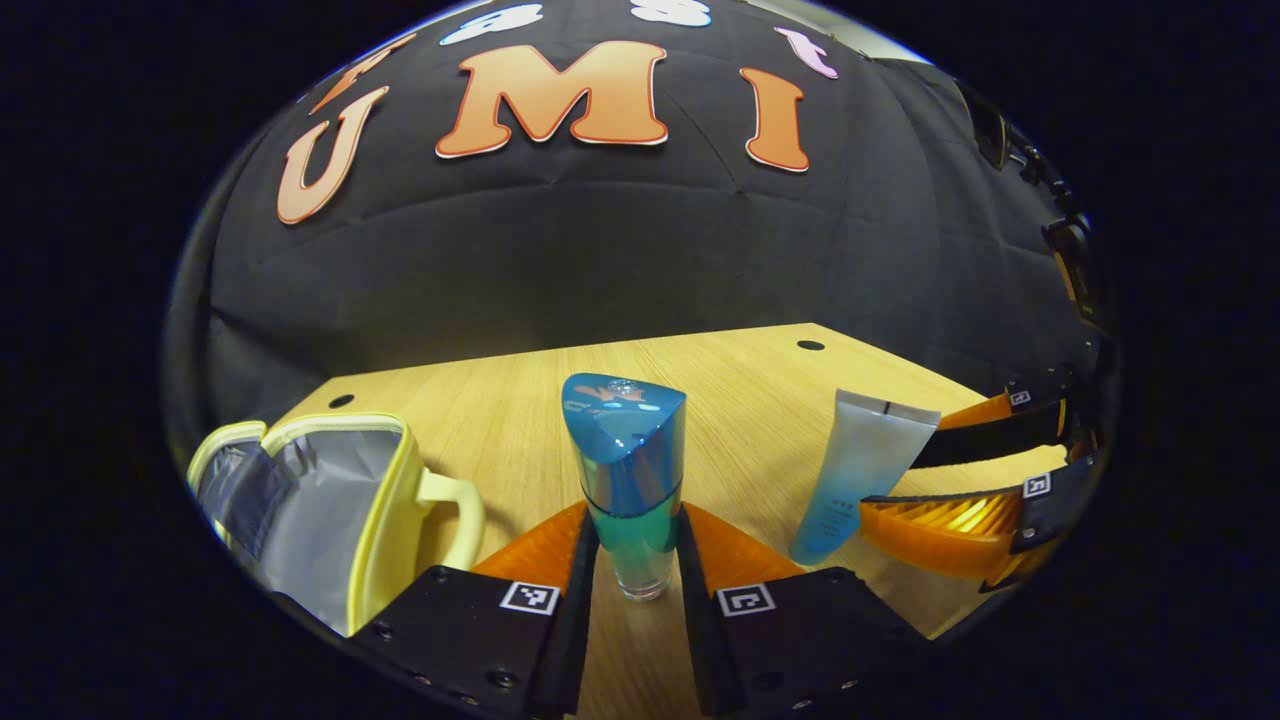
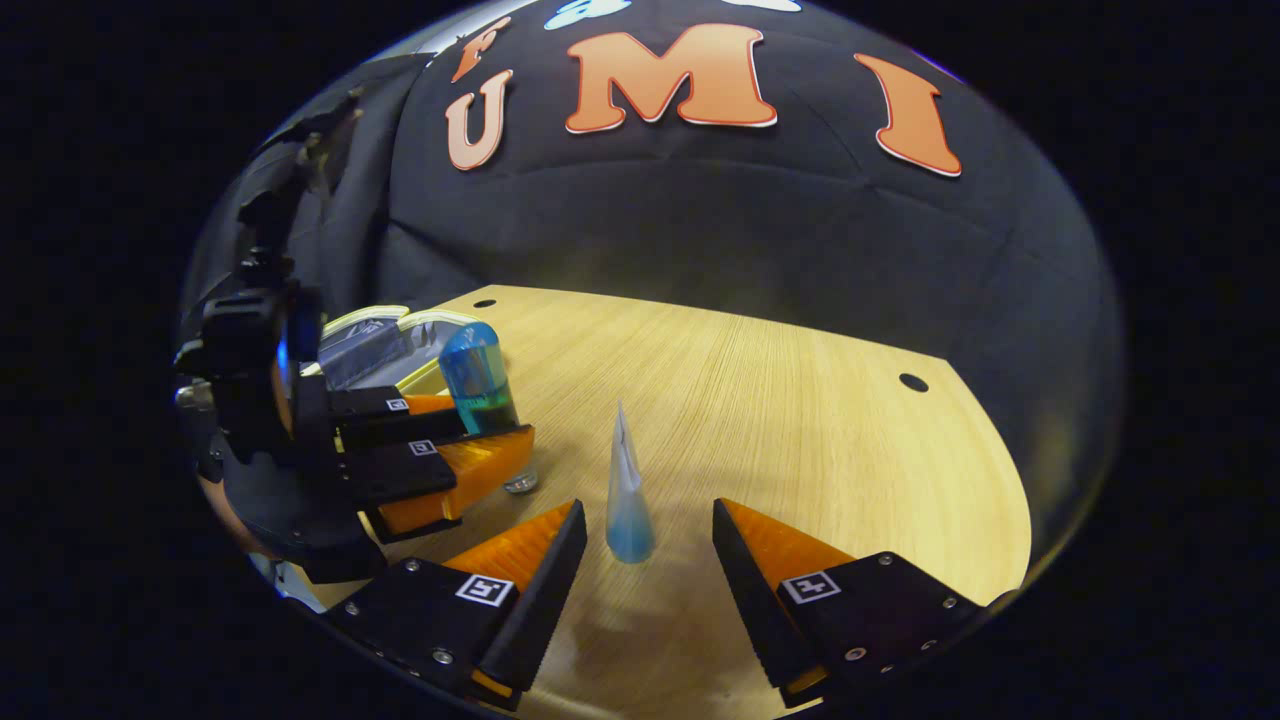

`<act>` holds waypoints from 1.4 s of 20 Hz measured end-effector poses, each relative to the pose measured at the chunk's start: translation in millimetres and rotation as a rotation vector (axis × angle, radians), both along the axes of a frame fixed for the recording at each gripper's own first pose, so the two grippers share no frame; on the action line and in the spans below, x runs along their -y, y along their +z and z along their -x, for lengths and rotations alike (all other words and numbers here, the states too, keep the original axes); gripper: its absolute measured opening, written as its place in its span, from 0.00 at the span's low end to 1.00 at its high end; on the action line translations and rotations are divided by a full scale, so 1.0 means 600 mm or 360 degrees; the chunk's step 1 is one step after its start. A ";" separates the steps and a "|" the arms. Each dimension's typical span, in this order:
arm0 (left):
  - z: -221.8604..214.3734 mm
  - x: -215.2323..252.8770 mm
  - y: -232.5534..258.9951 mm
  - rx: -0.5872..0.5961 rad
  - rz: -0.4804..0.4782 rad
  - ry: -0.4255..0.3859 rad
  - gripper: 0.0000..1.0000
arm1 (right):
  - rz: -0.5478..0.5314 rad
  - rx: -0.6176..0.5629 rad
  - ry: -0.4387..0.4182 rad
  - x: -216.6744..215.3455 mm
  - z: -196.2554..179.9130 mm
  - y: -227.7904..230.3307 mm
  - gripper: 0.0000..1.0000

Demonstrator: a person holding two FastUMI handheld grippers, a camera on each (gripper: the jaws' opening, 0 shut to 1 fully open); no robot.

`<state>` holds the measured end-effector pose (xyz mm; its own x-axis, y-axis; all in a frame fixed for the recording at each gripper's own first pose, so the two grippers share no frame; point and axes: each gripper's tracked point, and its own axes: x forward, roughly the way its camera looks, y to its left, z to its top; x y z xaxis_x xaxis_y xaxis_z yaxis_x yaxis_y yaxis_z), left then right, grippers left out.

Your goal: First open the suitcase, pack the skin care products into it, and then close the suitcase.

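Left tool: fingers set either side of the blue bottle, touching its lower body on both sides — clenched on it. Bottle stands upright on the wooden surface, clear base down, blue cap up.

Suitcase (small, pale yellow, grey lining) lies open at the left of the left gripper view, lid raised, handle facing the bottle. In the right gripper view the suitcase sits just behind the bottle and the left tool.

Right tool: fingers spread wide, released. The tube stands cap-down on the surface between them, a gap on each side, nothing touching. Tube is pale above, blue toward the cap, crimped end up.

From the left gripper view, the tube leans slightly, with the right tool flanking it at the right edge. Bottle and tube stand near each other, apart.
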<state>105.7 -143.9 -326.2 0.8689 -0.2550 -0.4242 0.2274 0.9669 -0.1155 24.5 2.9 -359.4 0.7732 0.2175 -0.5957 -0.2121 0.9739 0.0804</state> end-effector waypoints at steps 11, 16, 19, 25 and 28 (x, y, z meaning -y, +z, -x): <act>-0.009 -0.102 0.113 0.0121 -0.0061 0.0099 0.42 | -0.0085 -0.0068 -0.0067 -0.023 -0.025 -0.004 0.33; 0.005 -0.168 0.148 0.0135 -0.0087 0.0167 0.42 | -0.0120 -0.0035 -0.0019 -0.046 -0.018 0.061 0.30; 0.022 -0.207 0.171 0.0133 -0.0111 0.0202 0.42 | -0.0155 0.0003 0.0001 -0.066 -0.016 0.108 0.30; 0.039 -0.273 0.191 0.0135 -0.0167 0.0213 0.42 | -0.0130 -0.0071 -0.0009 -0.096 -0.016 0.084 0.31; 0.045 -0.308 0.176 0.0099 -0.0174 0.0231 0.42 | -0.0166 -0.0074 -0.0023 -0.115 -0.021 0.096 0.25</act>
<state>78.9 41.2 -220.8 0.9187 -0.0803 -0.3867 0.0881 0.9961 0.0023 37.2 72.1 -302.1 0.7487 0.2695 -0.6057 -0.1919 0.9626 0.1911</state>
